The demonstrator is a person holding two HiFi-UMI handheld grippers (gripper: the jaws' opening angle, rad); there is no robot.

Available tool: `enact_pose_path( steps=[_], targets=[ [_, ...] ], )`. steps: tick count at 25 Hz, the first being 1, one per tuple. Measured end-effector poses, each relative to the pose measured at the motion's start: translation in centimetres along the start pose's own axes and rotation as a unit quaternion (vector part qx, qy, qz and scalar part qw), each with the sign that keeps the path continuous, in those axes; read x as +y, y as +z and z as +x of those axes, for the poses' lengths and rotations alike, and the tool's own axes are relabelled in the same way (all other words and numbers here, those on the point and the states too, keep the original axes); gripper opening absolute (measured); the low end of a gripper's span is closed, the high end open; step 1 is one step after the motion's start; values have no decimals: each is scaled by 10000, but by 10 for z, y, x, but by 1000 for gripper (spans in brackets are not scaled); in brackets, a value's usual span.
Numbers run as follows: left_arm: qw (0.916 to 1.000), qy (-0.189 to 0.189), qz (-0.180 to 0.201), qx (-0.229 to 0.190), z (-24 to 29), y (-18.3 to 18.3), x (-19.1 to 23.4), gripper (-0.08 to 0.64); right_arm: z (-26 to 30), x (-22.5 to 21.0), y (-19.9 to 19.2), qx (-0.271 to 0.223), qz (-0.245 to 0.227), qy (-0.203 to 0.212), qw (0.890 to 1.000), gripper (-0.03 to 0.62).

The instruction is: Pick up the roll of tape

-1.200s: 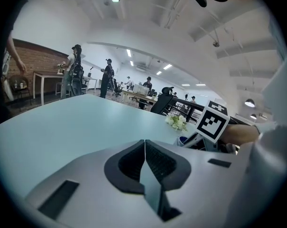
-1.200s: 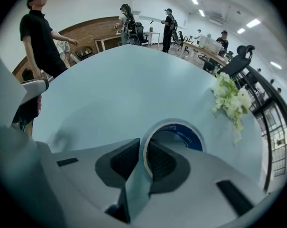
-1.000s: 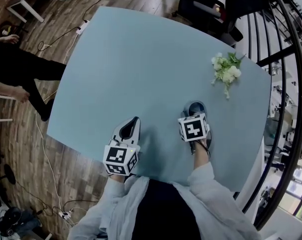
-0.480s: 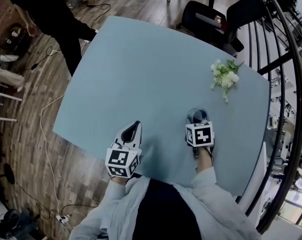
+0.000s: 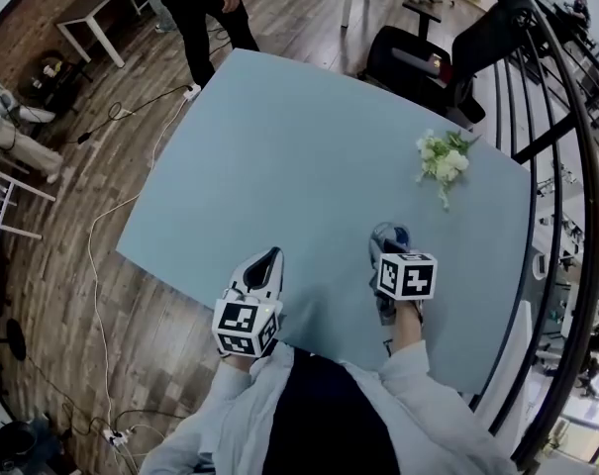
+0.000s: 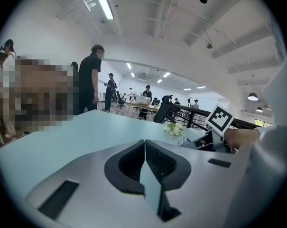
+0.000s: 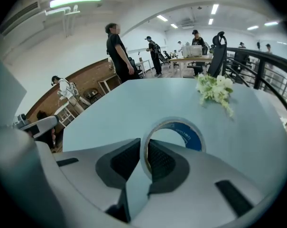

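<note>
The roll of tape, a pale ring with a blue inner core, hangs clear of the light-blue table, pinched by its wall in my right gripper. In the head view the roll of tape pokes out ahead of that right gripper, near the table's front edge. My left gripper hovers at the front left of the table, jaws pressed together with nothing between them, as the left gripper view confirms.
A small bunch of white flowers lies at the table's far right. A black office chair stands behind the table, a curved black railing runs along the right. A person stands beyond the far left corner. Cables trail on the wooden floor.
The right gripper has lifted with the tape and tilted, now clear of the table. The left gripper rose a little. The person at the left walked round toward the far side.
</note>
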State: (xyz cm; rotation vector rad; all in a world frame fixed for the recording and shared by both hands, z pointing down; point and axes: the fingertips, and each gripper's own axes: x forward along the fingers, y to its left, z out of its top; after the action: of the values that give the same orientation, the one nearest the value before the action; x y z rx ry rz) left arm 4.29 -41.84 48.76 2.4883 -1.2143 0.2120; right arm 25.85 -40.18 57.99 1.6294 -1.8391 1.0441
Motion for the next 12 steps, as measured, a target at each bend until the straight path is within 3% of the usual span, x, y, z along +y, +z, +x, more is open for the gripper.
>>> enact_pose_path(
  steps=[12],
  targets=[
    [9994, 2, 177, -301, -39, 12, -27, 20, -60, 38, 11, -923, 91, 585, 9940, 58]
  ],
)
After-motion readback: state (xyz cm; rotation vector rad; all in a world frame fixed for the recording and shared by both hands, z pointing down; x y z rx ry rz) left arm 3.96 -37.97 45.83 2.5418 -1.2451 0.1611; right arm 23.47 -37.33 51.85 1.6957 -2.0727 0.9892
